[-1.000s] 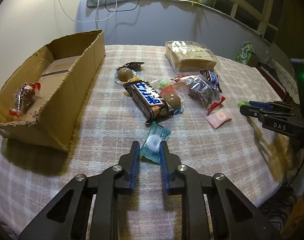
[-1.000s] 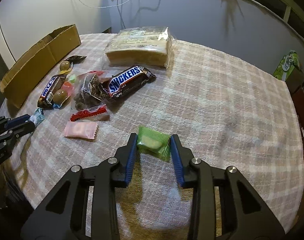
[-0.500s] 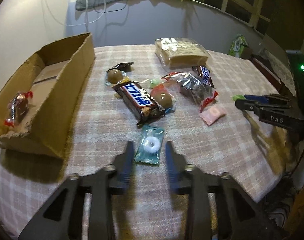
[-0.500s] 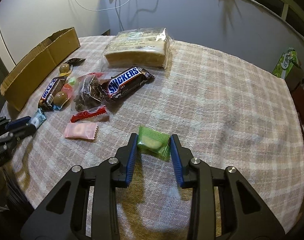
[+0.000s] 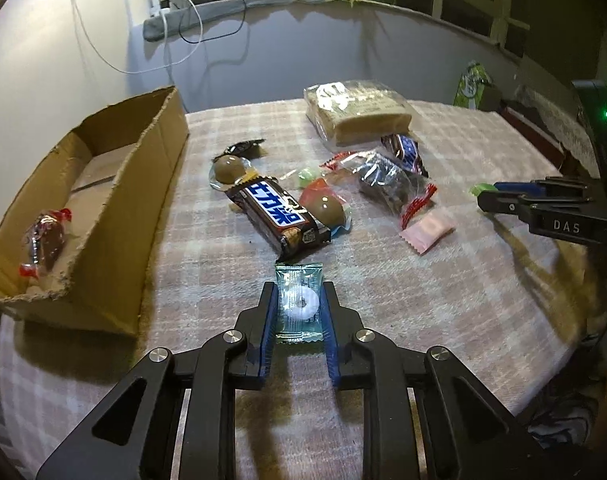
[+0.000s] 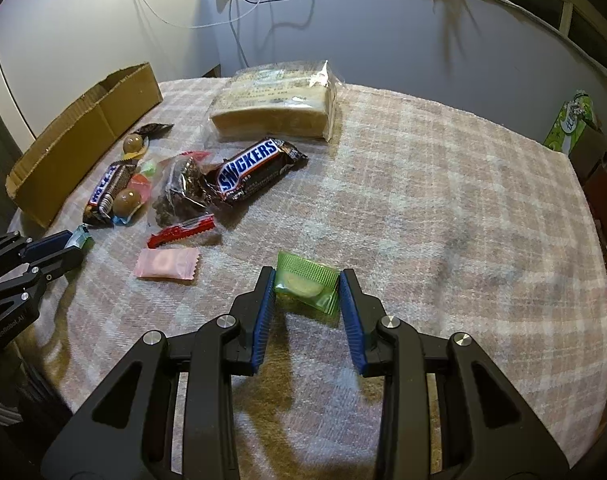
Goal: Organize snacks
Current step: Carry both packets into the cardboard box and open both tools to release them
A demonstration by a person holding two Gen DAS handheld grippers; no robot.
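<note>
My left gripper (image 5: pixel 299 300) has its blue pads closed on the sides of a teal mint candy packet (image 5: pixel 299 304), held just above the checked tablecloth. My right gripper (image 6: pixel 307 284) has its pads against a green candy packet (image 6: pixel 307 282) and holds it. A cardboard box (image 5: pixel 103 184) stands at the left with a red-wrapped sweet (image 5: pixel 43 240) inside. Loose snacks lie mid-table: a Snickers bar (image 5: pixel 279 210), a second Snickers (image 6: pixel 251 168), a pink packet (image 6: pixel 167 264), a bread pack (image 6: pixel 275 100).
Chocolate balls (image 5: pixel 227 168), a clear bag of dark sweets (image 5: pixel 387 184) and a red wrapper (image 6: pixel 183 232) lie in the pile. The right gripper shows in the left wrist view (image 5: pixel 503 196). A green tissue box (image 6: pixel 571 124) stands off the table's far right.
My left gripper has moved forward around the teal mint packet and closed on its sides. My right gripper keeps hold of the green packet, nearly still.
</note>
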